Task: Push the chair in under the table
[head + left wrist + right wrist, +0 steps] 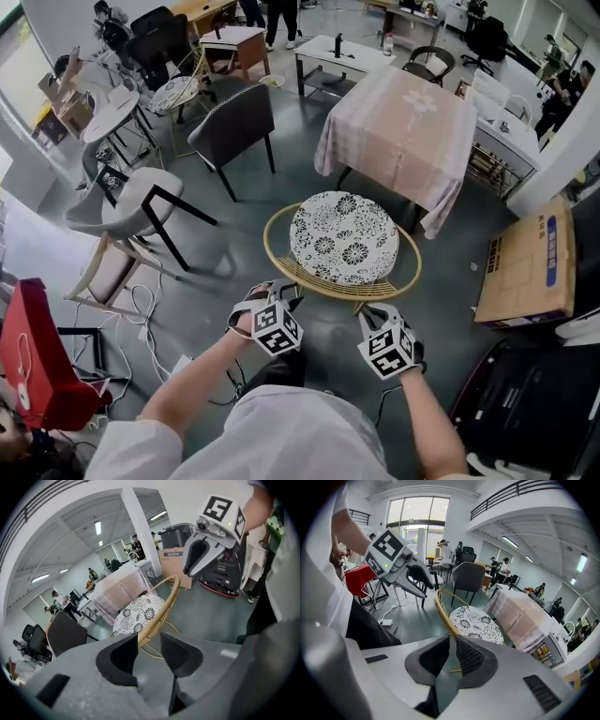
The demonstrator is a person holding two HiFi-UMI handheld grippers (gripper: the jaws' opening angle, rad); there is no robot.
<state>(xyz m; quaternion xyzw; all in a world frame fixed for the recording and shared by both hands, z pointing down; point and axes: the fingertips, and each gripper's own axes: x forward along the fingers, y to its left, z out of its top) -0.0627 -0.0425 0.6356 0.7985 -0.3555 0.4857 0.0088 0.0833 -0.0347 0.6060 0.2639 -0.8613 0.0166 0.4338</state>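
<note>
Chair [343,238] stands just short of the table [403,131], not under it, its rim [323,289] toward us. We hold our left gripper [281,292] with jaws apart at that rim; our right gripper [373,314] has jaws together beside it.

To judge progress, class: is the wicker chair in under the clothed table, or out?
Out. The chair stands before the table; its whole cushion shows, none beneath the cloth.
</note>
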